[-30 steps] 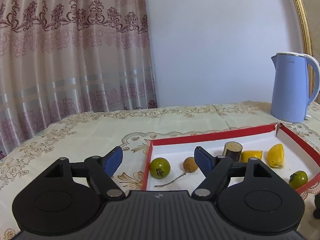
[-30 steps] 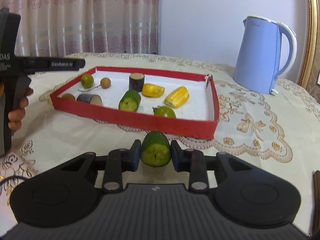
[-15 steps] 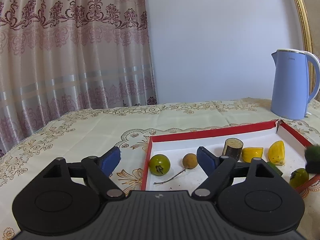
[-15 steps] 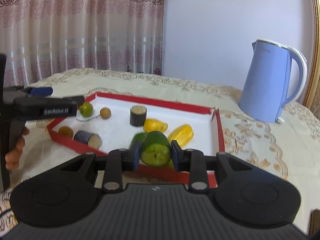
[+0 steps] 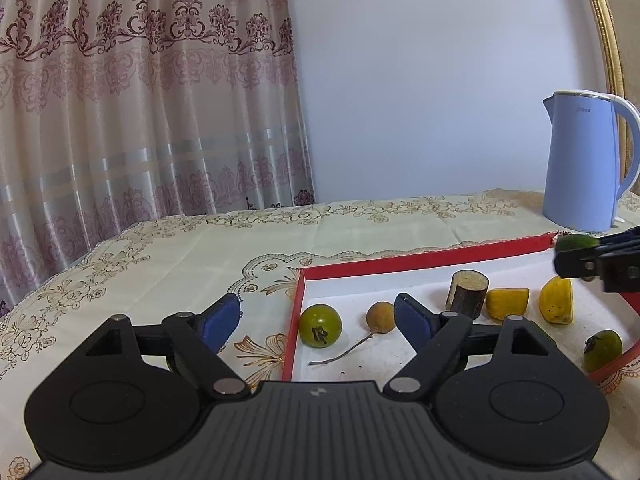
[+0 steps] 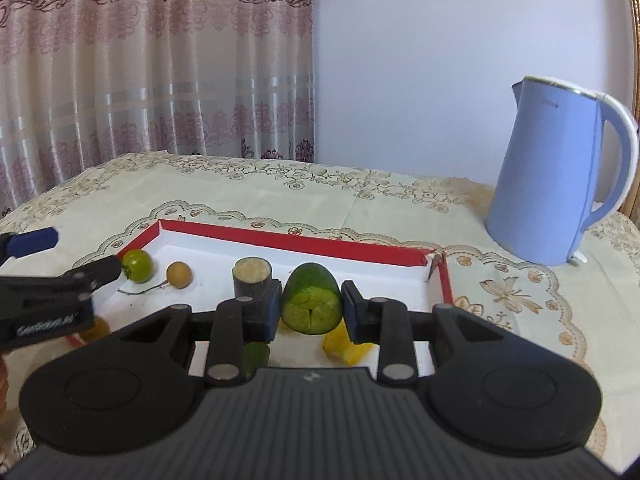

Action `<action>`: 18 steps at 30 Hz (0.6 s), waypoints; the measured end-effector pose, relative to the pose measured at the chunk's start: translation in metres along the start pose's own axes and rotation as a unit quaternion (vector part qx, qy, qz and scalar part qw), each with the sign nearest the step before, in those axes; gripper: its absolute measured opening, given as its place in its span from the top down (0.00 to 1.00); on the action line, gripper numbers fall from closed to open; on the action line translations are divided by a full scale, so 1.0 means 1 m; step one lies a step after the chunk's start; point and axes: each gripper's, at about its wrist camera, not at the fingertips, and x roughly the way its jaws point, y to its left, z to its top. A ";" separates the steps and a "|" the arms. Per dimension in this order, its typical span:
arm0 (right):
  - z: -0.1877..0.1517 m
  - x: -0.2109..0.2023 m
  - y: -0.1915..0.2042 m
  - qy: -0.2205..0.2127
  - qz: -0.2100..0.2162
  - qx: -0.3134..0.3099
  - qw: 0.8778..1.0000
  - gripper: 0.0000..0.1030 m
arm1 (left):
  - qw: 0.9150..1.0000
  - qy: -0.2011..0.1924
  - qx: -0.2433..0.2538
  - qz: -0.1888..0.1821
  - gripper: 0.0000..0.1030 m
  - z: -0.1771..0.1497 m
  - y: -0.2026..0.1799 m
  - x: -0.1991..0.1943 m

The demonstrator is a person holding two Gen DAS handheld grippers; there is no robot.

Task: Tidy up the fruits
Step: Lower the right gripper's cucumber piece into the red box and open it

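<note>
A red-rimmed white tray (image 5: 420, 262) (image 6: 300, 242) lies on the table. My right gripper (image 6: 311, 304) is shut on a green cucumber-like piece (image 6: 311, 300) and hangs above the tray's near half; it also shows at the right edge of the left wrist view (image 5: 600, 258). My left gripper (image 5: 316, 316) is open and holds nothing, low at the tray's left end. A green round fruit (image 5: 320, 325) and a brown stemmed fruit (image 5: 380, 315) lie just beyond its fingers. The tray also holds a dark cylinder piece (image 5: 467, 294), two yellow pieces (image 5: 507, 303) and another green fruit (image 5: 602, 350).
A blue electric kettle (image 6: 548, 184) stands on the embroidered tablecloth behind the tray's far right corner. A patterned curtain (image 5: 140, 120) and a plain wall close off the back. A gilt frame (image 5: 600, 20) runs up the right edge.
My right gripper has carried the green piece forward and upward, from in front of the tray to above it, and has entered the left view. My left gripper's jaws have widened slightly.
</note>
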 end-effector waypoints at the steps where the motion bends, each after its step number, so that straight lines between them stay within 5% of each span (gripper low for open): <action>1: 0.000 0.005 0.001 0.005 0.000 -0.002 1.000 0.71 | 1.000 0.001 0.000 0.000 0.18 0.000 0.000 0.000; 18: 0.001 0.037 0.002 0.020 -0.011 -0.002 1.000 0.71 | 1.000 0.005 0.002 0.000 0.18 0.000 0.002 0.003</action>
